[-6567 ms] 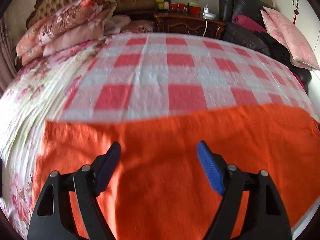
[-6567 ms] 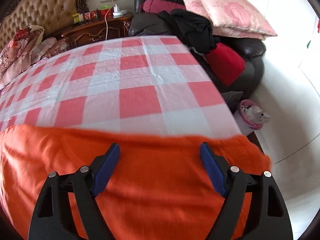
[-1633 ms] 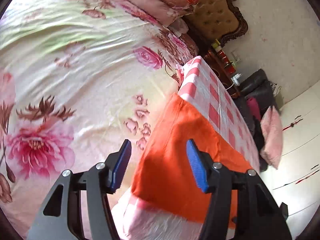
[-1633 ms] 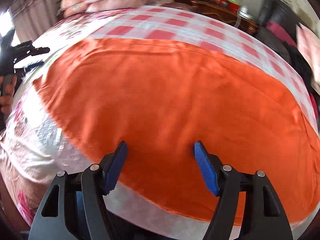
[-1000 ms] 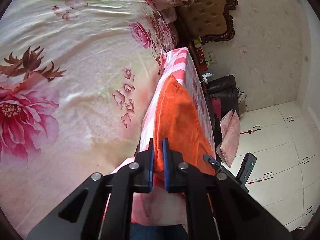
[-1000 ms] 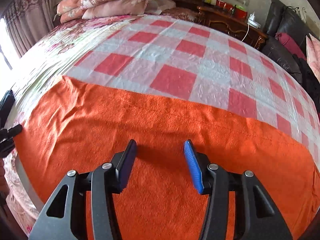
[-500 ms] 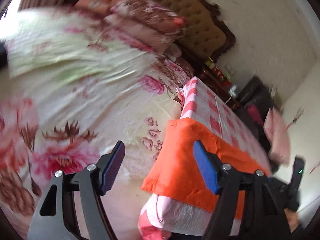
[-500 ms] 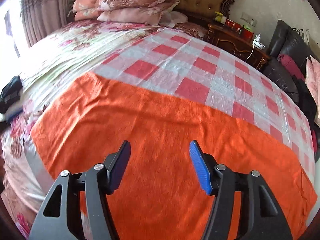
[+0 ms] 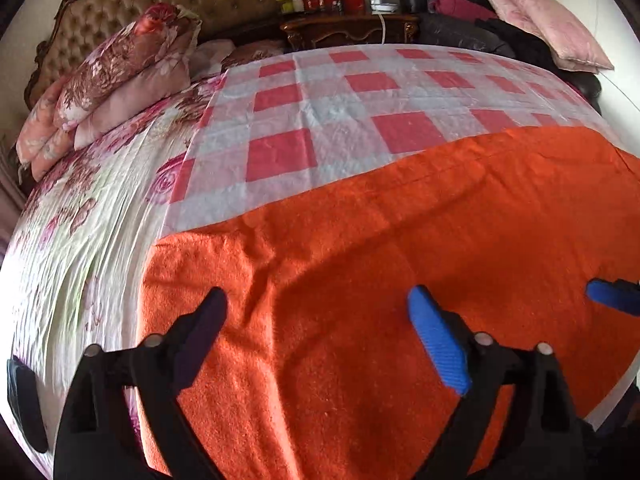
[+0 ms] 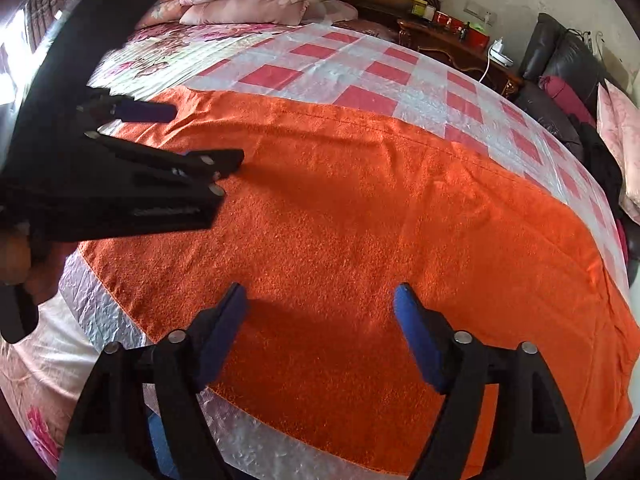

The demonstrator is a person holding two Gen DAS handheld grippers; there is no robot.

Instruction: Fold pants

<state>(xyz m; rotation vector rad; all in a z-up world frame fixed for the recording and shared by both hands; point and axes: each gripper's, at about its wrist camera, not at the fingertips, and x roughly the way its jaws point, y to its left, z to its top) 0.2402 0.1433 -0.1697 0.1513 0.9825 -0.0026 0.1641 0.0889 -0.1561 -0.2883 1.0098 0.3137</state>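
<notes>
The fuzzy orange fleece pants [image 9: 400, 260] are lying spread flat across the pink-and-white checked plastic sheet [image 9: 332, 128] at its near edge, probably laid out that way so a fold can be made cleanly. The left gripper [image 9: 316, 328] is hovering over the pants' end nearest the sheet's floral-quilt side, tilting steeply downward; its jaws are opening wide with nothing between them. The right gripper [image 10: 320, 332] is angling down likewise over the pants' middle, above the sheet's near edge, its jaws opening too, gripping nothing.
</notes>
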